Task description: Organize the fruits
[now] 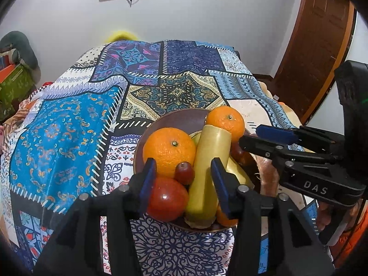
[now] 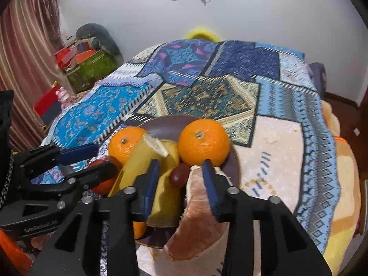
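Observation:
A dark brown plate (image 1: pixel 174 119) on the patchwork cloth holds two oranges (image 1: pixel 169 150) (image 1: pixel 226 120), a red apple (image 1: pixel 166 199), a small red grape (image 1: pixel 184 172) and yellow pomelo wedges (image 1: pixel 208 168). My left gripper (image 1: pixel 184 184) is open, its jaws hovering over the near fruits. In the right wrist view the same plate (image 2: pixel 165 126) shows the oranges (image 2: pixel 203 142) (image 2: pixel 125 145), wedge (image 2: pixel 147 161) and grape (image 2: pixel 178 176). My right gripper (image 2: pixel 181 184) is open over the plate; a pink pomelo piece (image 2: pixel 195 214) lies by its right finger.
The patchwork cloth (image 1: pixel 69 133) covers a bed or table with rounded edges. A green box with clutter (image 2: pixel 92 69) and a pink curtain (image 2: pixel 27 46) stand at the left. A wooden door (image 1: pixel 317 46) is at the right. The right gripper shows in the left view (image 1: pixel 264 138).

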